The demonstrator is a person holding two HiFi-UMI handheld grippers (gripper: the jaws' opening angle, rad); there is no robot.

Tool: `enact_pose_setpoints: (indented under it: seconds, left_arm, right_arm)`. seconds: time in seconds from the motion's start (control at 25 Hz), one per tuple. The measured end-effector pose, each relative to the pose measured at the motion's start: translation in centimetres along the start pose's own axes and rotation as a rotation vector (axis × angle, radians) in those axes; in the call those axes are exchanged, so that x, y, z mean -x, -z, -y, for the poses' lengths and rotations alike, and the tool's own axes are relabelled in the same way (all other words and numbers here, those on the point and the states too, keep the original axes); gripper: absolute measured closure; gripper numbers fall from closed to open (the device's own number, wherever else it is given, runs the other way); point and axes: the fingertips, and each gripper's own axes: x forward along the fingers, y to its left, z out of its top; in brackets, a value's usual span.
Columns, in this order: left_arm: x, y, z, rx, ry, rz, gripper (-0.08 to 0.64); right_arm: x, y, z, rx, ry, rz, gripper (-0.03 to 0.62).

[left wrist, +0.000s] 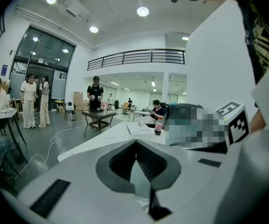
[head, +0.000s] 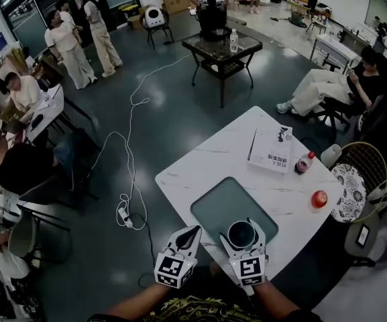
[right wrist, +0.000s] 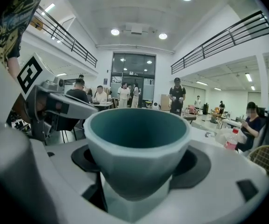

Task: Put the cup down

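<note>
**A:** Starting at the left, what was the left gripper (head: 194,231) doing?

**B:** Nothing useful to the job. Its 2 jaws were pressed together with nothing between them, and it hung off the near corner of the white marble-patterned table (head: 196,170), at 9 o'clock from the cup.

**A:** And the cup itself?

**B:** The grey-teal faceted cup (head: 241,234) sat upright in the right gripper (head: 241,231). The jaws were spread wide round its lower body, 1 on each side, and clamped on it, with its mouth facing up and nothing in it. From the head view it was over the 6 o'clock end of the grey-green rounded tray (head: 216,203). I could not tell whether its base touched the tray.

**A:** Anything further right?

**B:** A white paperback book (head: 271,149) lay at 1 o'clock from the tray, a red-capped plastic bottle (head: 305,162) stood just beyond it, and a small red round object (head: 319,198) sat at 3 o'clock, near the table's edge. All 3 were well apart from the cup.

**A:** So which step was it?

**B:** I judged it the carry-in, with the placing not yet done, since the cup was gripped and had not been let go.

**A:** And the next move?

**B:** It called for lowering the cup level until its base rested flat on the tray. The jaws then needed to part evenly, and the gripper had to draw back toward 6 o'clock without nudging the cup.
</note>
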Motion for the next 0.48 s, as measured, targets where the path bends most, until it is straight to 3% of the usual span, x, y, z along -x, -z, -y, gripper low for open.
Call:
enact_pose_setpoints:
  seconds: [0.48]
  left_arm:
    - [-5.5,2.8,1.2,-0.012,-0.03,-0.056,0.549]
  right_arm:
    - [-1.5,2.6,1.4,0.015,-0.004,0.005,0.213]
